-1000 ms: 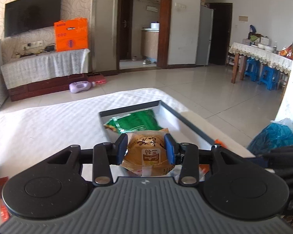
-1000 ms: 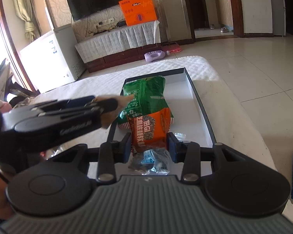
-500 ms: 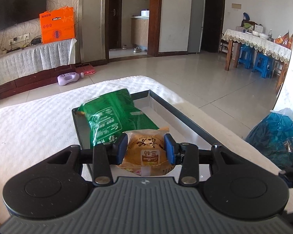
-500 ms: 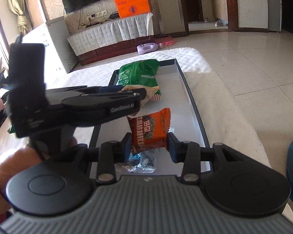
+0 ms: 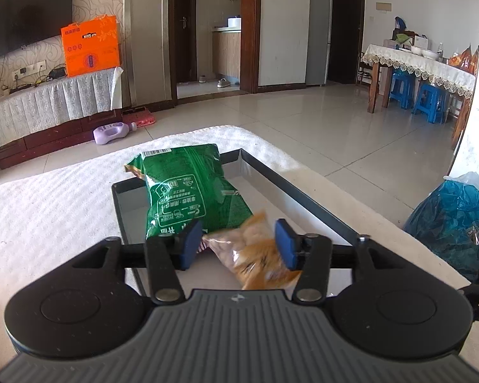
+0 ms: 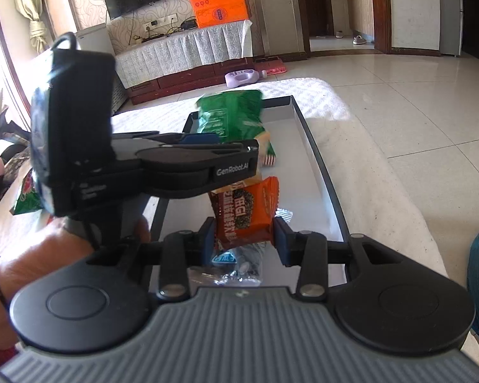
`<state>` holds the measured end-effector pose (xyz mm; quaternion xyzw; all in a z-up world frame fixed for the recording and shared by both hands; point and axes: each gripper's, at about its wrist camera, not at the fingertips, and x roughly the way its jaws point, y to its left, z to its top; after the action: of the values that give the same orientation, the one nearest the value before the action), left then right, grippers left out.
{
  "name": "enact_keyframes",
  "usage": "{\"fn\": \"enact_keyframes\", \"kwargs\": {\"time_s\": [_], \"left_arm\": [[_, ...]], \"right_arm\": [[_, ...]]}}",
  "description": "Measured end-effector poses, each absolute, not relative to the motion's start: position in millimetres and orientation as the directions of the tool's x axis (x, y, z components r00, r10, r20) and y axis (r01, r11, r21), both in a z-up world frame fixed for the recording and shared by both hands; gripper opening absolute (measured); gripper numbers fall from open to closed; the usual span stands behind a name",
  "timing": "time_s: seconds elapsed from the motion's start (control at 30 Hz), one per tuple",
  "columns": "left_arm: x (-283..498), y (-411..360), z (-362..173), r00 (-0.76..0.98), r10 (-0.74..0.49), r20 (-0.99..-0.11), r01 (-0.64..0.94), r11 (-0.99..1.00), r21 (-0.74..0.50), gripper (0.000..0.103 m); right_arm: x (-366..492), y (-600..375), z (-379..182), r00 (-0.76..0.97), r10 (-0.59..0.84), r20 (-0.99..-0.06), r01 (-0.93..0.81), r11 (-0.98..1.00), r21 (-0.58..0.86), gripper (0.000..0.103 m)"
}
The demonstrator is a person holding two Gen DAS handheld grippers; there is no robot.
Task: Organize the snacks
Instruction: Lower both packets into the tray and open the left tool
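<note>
Left wrist view: my left tongs [image 5: 238, 244] have just been opening; the tan pastry packet [image 5: 255, 252] is blurred between the spread pads, apparently dropping into the tray [image 5: 303, 196]. The green bag [image 5: 188, 188] lies at 11 o'clock, long axis toward 12. I should clear straight back.

Right wrist view: my right tongs [image 6: 244, 239] pinch the orange snack packet [image 6: 244, 212], upright, long axis toward 12, above the tray's near end [image 6: 322, 172] on the white worktop [image 6: 376, 198].
</note>
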<state>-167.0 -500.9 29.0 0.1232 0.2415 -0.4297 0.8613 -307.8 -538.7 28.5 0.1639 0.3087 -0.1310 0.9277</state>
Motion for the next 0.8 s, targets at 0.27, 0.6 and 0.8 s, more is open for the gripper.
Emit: {"fn": "enact_keyframes", "kwargs": {"time_s": [0.27,0.6,0.8], "left_arm": [[-182,-469,49,0.536,-0.689,-0.487,0.794,0.608,0.014,0.069],[-208,-411,72,0.571,-0.667,-0.479,0.764,0.645,0.013,0.07],[-218,-361,84,0.582,-0.647,-0.493,0.732,0.68,-0.029,0.071]], "right_arm": [[-305,-538,26,0.776,-0.169,-0.607,0.365,0.906,0.214,0.042],[-289,-529,25,0.777,-0.199,-0.598,0.379,0.906,0.191,0.042],[-283,-520,24,0.775,-0.187,-0.603,0.367,0.911,0.189,0.042]]}}
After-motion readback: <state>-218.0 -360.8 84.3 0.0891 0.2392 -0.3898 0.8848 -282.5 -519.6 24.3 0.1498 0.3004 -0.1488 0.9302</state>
